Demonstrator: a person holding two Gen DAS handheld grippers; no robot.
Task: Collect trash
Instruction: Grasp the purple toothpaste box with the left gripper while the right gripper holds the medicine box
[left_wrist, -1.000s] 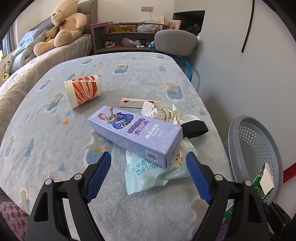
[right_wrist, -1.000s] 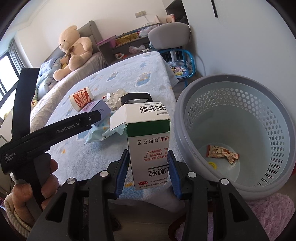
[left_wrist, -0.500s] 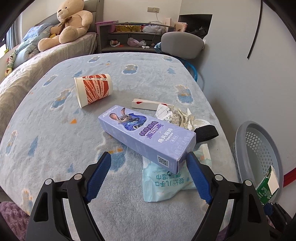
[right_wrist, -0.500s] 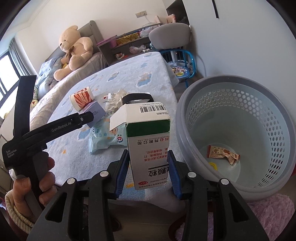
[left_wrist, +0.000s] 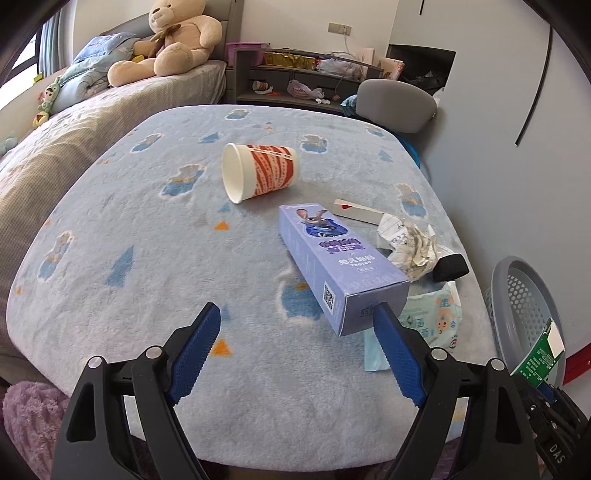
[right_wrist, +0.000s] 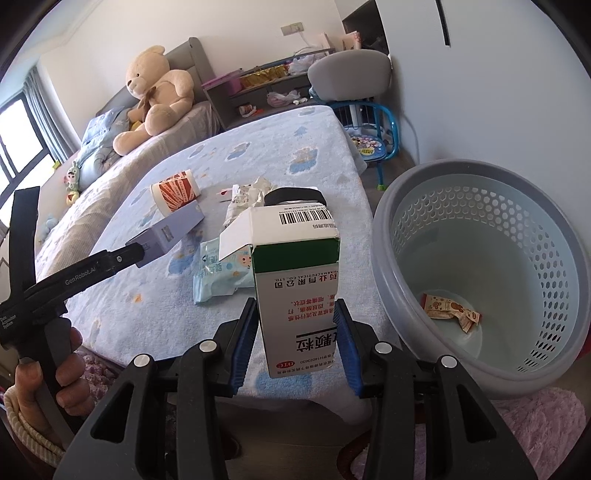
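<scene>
My left gripper is open above the blue blanket; its right finger touches the near end of a purple carton, which looks tilted up off the blanket. My right gripper is shut on a green and white medicine box, held upright left of the grey perforated basket. A red and white paper cup lies on its side. Crumpled paper, a black object, a light-blue wipes packet and a white strip lie near the carton.
The basket holds small snack wrappers. A teddy bear sits on the bed behind. A grey chair and shelves stand at the back. A purple rug lies below the basket.
My left gripper has swung left and nearer, so the purple carton's end now meets its right finger and the carton has turned. My right gripper still holds the medicine box beside the basket.
</scene>
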